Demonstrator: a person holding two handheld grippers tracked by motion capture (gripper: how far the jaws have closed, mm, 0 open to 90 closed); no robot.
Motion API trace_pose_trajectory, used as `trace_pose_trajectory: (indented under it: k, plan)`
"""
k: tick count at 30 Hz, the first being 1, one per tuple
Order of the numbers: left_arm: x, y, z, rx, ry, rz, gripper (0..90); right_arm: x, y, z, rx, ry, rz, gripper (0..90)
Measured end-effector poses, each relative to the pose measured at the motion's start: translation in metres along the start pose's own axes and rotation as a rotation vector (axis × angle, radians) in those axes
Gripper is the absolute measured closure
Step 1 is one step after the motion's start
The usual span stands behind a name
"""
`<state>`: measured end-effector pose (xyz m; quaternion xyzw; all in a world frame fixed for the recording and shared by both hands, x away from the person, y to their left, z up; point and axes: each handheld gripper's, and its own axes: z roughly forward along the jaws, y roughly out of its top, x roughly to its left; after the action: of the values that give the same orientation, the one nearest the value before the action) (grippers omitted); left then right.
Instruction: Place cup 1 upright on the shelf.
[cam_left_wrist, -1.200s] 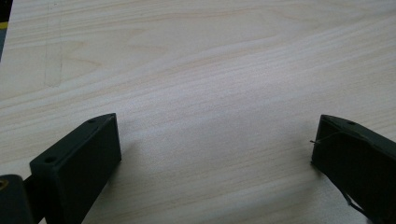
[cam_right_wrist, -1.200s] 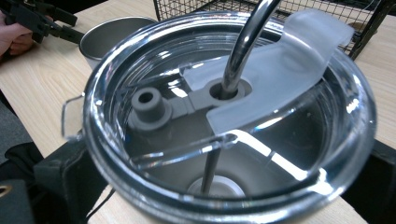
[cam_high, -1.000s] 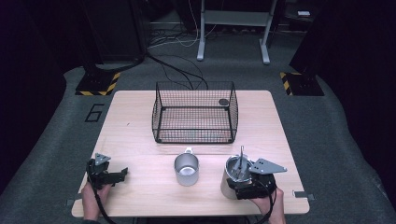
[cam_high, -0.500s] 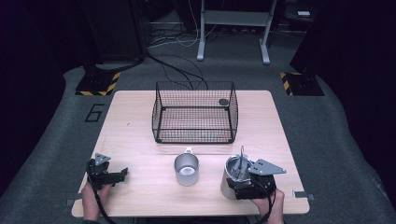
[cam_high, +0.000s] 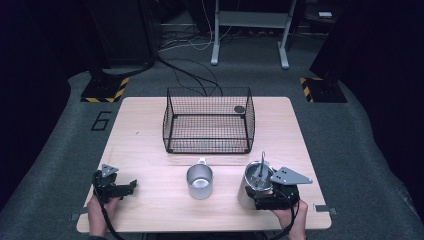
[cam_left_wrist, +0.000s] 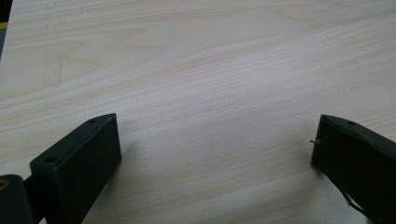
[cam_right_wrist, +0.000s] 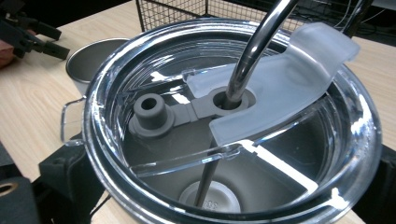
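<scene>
While your right gripper clamped the steel tumbler at lower right, your left gripper sat wide open, empty, at lower left.

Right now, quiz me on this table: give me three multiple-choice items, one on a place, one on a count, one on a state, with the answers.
1. Where does the wire basket stand relative to the small steel mug?
A. Beyond it, farther from the person
B. On top of it
C. Nearer the person than it

2. How many steel cups stand on the table?
A. Two
B. Four
C. None

3. How is the left gripper?
A. Open, nothing between its jaws
B. Shut on the mug
C. Inside the basket

Answers:
1 A, the basket stands at the table's far middle.
2 A, the mug and the lidded tumbler with its metal straw.
3 A, bare wood shows between its jaws.
</scene>
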<state>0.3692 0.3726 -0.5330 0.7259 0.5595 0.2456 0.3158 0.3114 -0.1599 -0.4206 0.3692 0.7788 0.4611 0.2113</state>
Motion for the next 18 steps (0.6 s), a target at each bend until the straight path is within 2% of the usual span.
trace_pose_trajectory:
  k: [18]
  plan:
    - [0.001, 0.0, -0.001, 0.009, -0.001, 0.01, 1.2, -0.01, 0.026, -0.01, -0.023, -0.039, -0.007, 3.4]
